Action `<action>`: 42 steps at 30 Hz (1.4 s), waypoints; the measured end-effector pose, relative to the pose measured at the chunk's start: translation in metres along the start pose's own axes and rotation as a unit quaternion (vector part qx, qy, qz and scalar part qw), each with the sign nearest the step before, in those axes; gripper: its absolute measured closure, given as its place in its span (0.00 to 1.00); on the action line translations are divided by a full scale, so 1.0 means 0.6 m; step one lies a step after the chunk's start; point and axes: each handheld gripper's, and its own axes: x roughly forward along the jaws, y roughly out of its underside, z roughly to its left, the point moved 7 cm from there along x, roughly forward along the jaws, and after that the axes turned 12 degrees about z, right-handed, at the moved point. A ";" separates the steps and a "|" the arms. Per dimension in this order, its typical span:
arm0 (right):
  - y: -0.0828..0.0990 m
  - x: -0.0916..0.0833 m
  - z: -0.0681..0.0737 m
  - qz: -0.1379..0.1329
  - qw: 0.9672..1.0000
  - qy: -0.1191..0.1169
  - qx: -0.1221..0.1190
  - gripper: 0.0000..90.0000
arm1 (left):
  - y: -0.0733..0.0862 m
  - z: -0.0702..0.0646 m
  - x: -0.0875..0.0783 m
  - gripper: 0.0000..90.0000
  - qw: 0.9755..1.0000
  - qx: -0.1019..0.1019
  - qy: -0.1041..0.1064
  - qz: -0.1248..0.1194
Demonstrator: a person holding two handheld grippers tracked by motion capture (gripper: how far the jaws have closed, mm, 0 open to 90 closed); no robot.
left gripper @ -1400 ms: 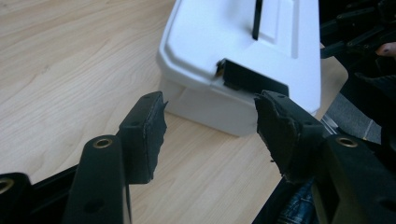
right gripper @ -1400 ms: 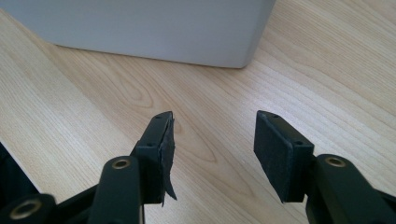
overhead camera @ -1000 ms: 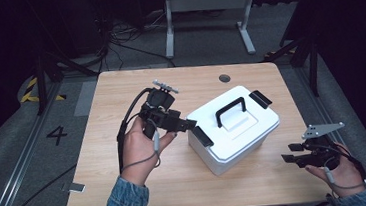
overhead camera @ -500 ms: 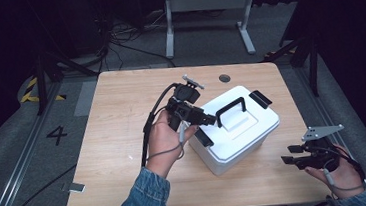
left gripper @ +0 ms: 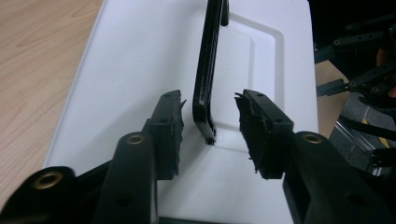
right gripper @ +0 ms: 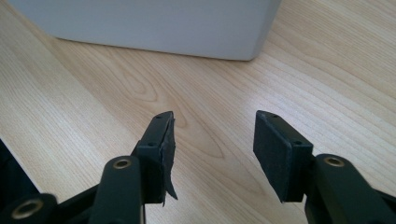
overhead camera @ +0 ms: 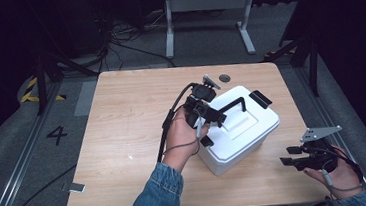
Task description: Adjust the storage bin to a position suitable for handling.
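White lidded box [overhead camera: 238, 130], black handle [left gripper: 208, 70] upright.

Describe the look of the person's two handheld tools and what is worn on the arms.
Both tools are black, jointed linkages with brass-coloured pivot rivets. The left claw has ribbed, frayed pads; a black cable trails from it. The right claw carries a grey three-cornered plate on top and a thin cable. Both arms wear blue denim sleeves.
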 end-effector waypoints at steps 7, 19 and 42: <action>0.001 0.003 0.001 0.002 1.000 -0.003 -0.001 0.55 | -0.007 0.000 0.012 0.86 1.000 0.004 0.006 0.003; 0.003 0.006 0.003 0.003 1.000 -0.003 -0.008 0.54 | -0.007 0.002 0.010 0.93 0.999 0.014 0.039 -0.008; 0.008 0.010 0.002 0.006 1.000 -0.006 -0.005 0.54 | -0.029 -0.036 -0.058 0.94 0.996 0.042 0.040 -0.063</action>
